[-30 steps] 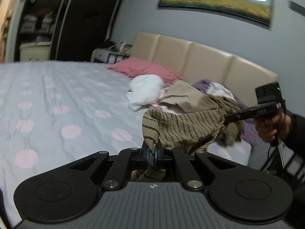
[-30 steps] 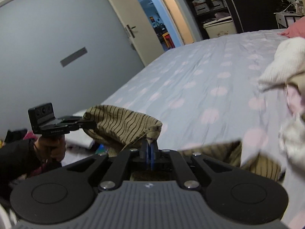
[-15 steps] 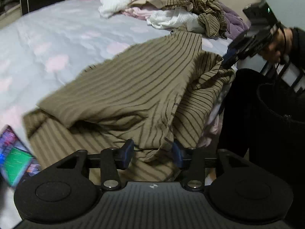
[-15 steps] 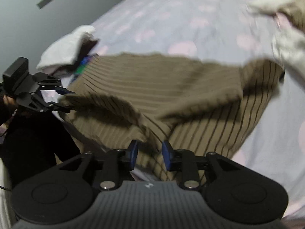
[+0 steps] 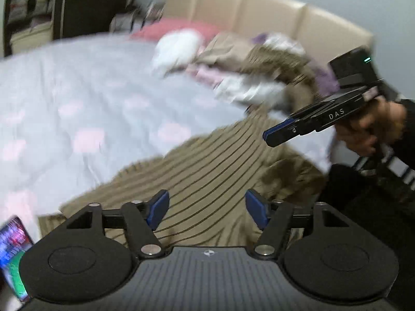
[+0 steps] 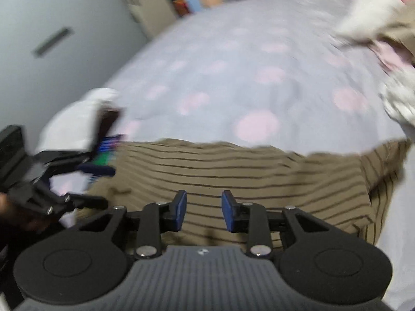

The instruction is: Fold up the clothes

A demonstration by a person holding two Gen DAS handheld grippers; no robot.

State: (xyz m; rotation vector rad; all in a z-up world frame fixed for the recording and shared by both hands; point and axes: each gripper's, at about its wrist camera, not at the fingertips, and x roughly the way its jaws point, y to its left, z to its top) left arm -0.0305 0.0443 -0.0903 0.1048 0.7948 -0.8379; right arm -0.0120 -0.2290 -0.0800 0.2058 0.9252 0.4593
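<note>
A tan garment with dark stripes (image 5: 207,171) lies spread on the near edge of the bed (image 5: 77,98); the right wrist view shows it as a wide band (image 6: 246,171). My left gripper (image 5: 207,211) hovers just above it, open, nothing between its blue pads. My right gripper (image 6: 203,211) is also open over the cloth and holds nothing. The right gripper (image 5: 275,134) appears from the side in the left wrist view, held by a hand (image 5: 371,129). The left gripper (image 6: 85,181) shows at the left of the right wrist view.
A heap of unfolded clothes (image 5: 233,62) lies by the beige headboard (image 5: 272,18), with a pink pillow (image 5: 176,27) behind it. A phone with a lit screen (image 5: 13,256) rests at the bed's near left. White folded cloth (image 6: 77,119) sits near the bed's foot.
Both grippers let go of the striped garment, which dropped from hanging between them to lying flat on the bed. The jaws opened wider and both views tilted back up.
</note>
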